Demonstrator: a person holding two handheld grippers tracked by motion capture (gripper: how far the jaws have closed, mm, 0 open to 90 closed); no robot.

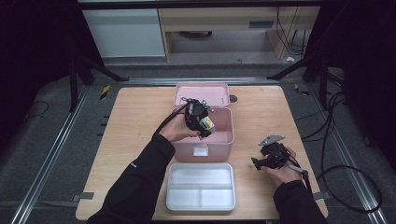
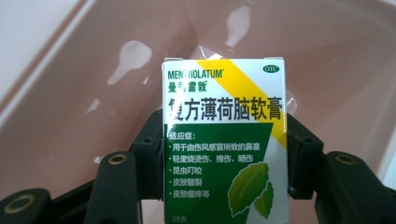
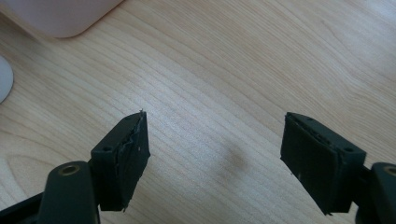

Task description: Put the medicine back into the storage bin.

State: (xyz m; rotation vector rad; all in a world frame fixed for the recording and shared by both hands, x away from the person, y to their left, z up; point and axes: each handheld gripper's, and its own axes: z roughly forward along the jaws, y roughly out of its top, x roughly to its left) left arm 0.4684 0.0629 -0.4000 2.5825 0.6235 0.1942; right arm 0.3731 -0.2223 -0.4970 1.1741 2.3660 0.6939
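Left gripper (image 1: 201,122) hangs inside the pink box (image 1: 224,140), jaws clamped on a Mentholatum carton (image 2: 225,140); the carton's lower edge is cut off in the left gripper view. Right gripper (image 3: 212,154) holds nothing, jaws wide over the table (image 3: 261,56), near a white tray (image 1: 201,187).

Box (image 1: 204,133) mid-table (image 1: 261,116) w/ lid (image 1: 201,93) behind, tray (image 1: 201,186) in front — carton (image 2: 226,140) inside box.
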